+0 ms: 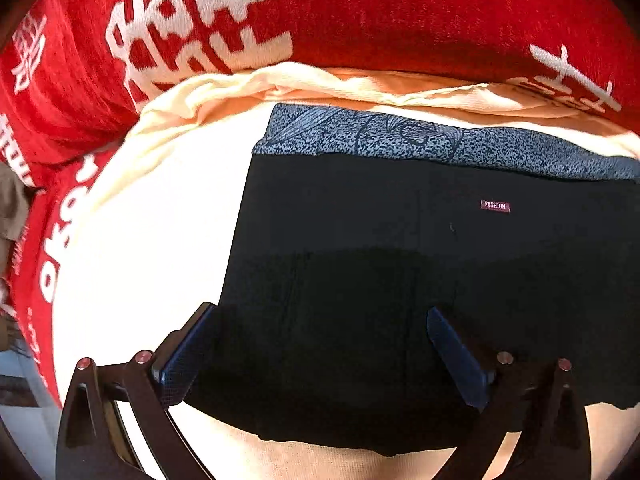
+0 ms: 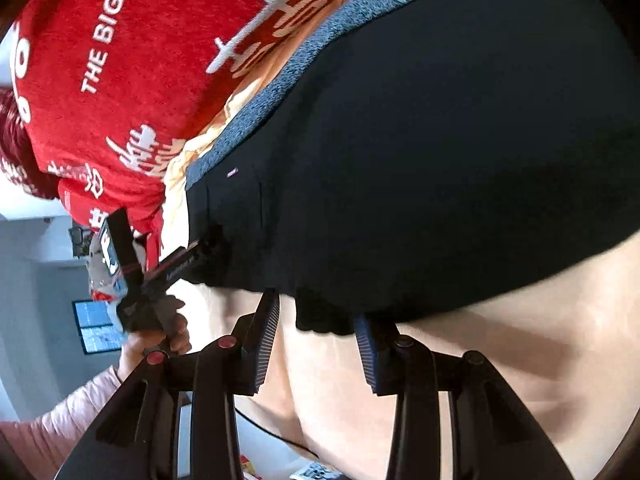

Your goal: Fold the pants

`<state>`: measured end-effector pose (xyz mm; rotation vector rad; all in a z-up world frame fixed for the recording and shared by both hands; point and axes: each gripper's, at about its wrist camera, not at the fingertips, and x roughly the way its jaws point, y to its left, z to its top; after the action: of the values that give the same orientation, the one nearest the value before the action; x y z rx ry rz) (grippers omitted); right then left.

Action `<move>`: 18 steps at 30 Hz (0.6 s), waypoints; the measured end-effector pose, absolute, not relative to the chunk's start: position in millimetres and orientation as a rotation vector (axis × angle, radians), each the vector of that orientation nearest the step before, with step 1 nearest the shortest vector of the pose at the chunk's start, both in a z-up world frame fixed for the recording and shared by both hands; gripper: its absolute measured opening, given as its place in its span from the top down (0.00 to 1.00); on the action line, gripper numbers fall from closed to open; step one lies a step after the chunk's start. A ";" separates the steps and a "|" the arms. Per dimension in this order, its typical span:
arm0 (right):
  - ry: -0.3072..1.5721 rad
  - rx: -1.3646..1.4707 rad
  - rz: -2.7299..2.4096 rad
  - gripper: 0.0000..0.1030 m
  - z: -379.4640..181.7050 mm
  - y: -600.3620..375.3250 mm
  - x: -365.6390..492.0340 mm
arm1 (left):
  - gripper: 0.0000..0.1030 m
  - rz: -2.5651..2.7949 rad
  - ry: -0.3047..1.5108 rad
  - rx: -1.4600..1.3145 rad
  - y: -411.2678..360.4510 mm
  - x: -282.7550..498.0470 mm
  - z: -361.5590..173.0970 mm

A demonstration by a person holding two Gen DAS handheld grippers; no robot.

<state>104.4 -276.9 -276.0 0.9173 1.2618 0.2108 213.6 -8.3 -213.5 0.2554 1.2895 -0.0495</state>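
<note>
One pair of black folded pants (image 1: 400,260) lies mid-frame on cream sheet (image 1: 152,220), red printed blanket (image 1: 360,12) above; left gripper (image 1: 320,344) and right gripper (image 2: 316,320) both gape wide.

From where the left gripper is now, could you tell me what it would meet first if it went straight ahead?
Most likely the black pants: the open left gripper already straddles their near edge, with the patterned waistband farther along; depth is uncertain.
</note>
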 end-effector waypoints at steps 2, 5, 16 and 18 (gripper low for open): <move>1.294 0.905 0.191 0.89 -271.8 -274.7 113.7 | 0.00 -0.065 1.300 0.245 -3.6 215.6 -212.5; 1.252 0.805 0.206 0.91 -243.9 -266.7 113.8 | 0.00 -0.078 1.302 0.248 2.4 217.0 -213.1; 1.386 0.729 0.136 0.91 -252.5 -276.8 80.5 | 0.00 -0.060 1.314 0.263 7.7 223.8 -216.1; 1.329 0.661 0.103 0.89 -229.9 -294.7 80.6 | 0.00 -0.050 1.306 0.279 4.9 223.0 -215.9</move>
<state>80.6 -294.7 -229.9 0.6610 1.3292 0.1027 223.0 4.9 -215.9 0.2785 1.3060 -0.0497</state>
